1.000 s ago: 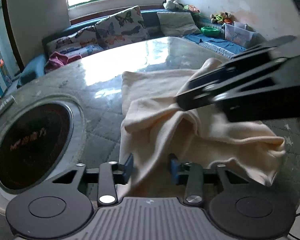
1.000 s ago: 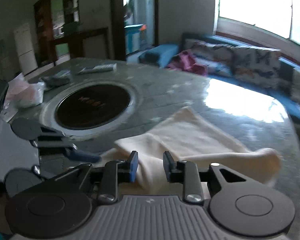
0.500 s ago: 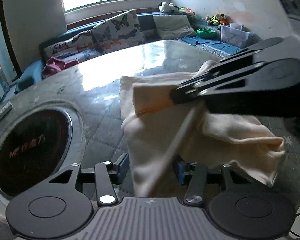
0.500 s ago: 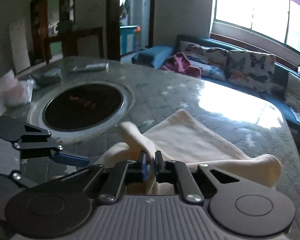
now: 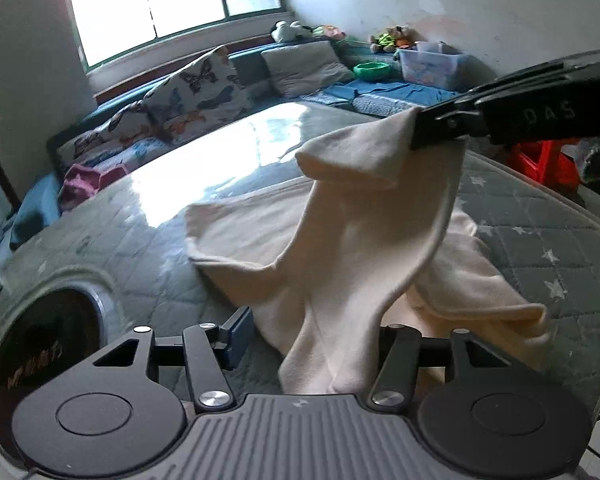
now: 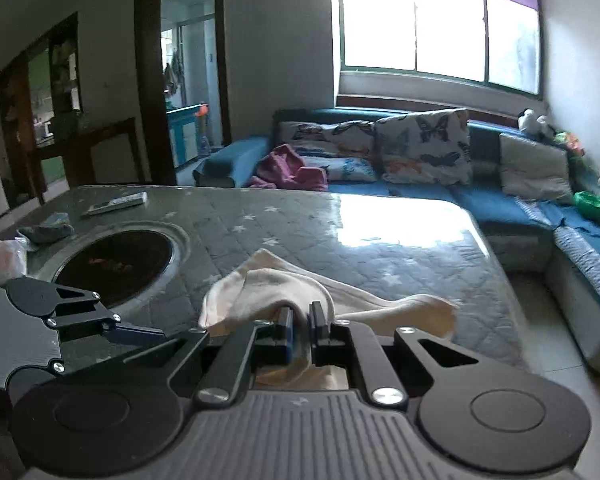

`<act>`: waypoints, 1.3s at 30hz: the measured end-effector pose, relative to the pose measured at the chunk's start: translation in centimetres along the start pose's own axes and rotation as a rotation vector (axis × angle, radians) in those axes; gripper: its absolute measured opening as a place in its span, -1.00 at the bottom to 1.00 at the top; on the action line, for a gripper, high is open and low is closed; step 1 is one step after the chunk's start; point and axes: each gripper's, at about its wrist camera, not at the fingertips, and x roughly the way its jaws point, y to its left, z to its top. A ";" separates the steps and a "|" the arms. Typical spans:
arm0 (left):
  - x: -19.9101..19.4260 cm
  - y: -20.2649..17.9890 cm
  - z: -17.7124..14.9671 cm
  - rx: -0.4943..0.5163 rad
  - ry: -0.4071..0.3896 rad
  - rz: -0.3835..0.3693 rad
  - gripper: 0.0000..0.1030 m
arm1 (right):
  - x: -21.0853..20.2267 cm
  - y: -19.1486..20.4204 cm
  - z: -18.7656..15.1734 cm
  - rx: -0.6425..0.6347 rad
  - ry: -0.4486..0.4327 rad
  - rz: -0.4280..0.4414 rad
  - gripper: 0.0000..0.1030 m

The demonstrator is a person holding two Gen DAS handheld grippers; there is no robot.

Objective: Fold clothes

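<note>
A cream garment (image 5: 340, 240) lies crumpled on the grey quilted table (image 5: 140, 240). My right gripper (image 6: 300, 330) is shut on a fold of the garment (image 6: 268, 284) and holds it raised above the table; in the left wrist view it comes in from the right (image 5: 432, 128) with cloth hanging from it. My left gripper (image 5: 312, 340) is open, its jaws wide apart on either side of the hanging cloth, low over the table's near edge. Its right pad is hidden behind the cloth. It also shows in the right wrist view (image 6: 132, 330).
A round dark hotplate (image 6: 112, 264) is set into the table on the left. A remote (image 6: 116, 204) and a bag (image 6: 8, 252) lie at the far left edge. A blue sofa (image 6: 480, 184) with cushions runs behind the table, under the window.
My right gripper closed on the garment and lifted it up and to the right, so the cloth now hangs. My left gripper stayed open near the lower edge.
</note>
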 end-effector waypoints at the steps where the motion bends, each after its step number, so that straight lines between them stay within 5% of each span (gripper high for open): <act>1: 0.0 -0.3 0.1 0.007 -0.007 -0.004 0.11 | -0.1 -0.2 0.0 0.016 -0.001 0.007 -0.87; 8: -0.1 -2.0 1.1 0.081 -0.065 0.001 0.09 | 0.1 -0.2 -0.2 0.060 -0.026 0.027 -0.87; 10: 0.1 -1.8 1.2 0.075 -0.061 -0.007 -0.41 | 0.3 -0.4 -0.2 0.089 -0.027 0.033 -0.86; 13: 0.0 -1.1 1.2 0.044 -0.060 -0.020 -0.82 | 0.7 -0.7 -0.4 0.113 -0.020 0.032 -0.85; 24: -1.6 4.5 -1.2 -0.150 -0.022 0.068 -0.90 | 3.3 -0.6 -2.1 0.117 0.059 0.004 -0.75; 27: -1.8 6.5 -2.5 -0.230 0.020 0.080 -0.82 | 4.0 -0.2 -2.5 0.113 0.080 0.010 -0.74; 31: -2.0 7.2 -3.9 -0.220 0.052 0.120 -0.29 | 5.2 0.6 -2.7 0.085 0.113 0.023 -0.74; 36: -2.8 6.2 -4.0 -0.141 0.036 0.140 0.11 | 6.6 1.3 -2.8 0.050 0.139 0.040 -0.68; 39: -3.1 4.8 -3.7 -0.083 0.005 0.148 0.17 | 6.8 1.3 -2.7 0.058 0.125 0.043 -0.72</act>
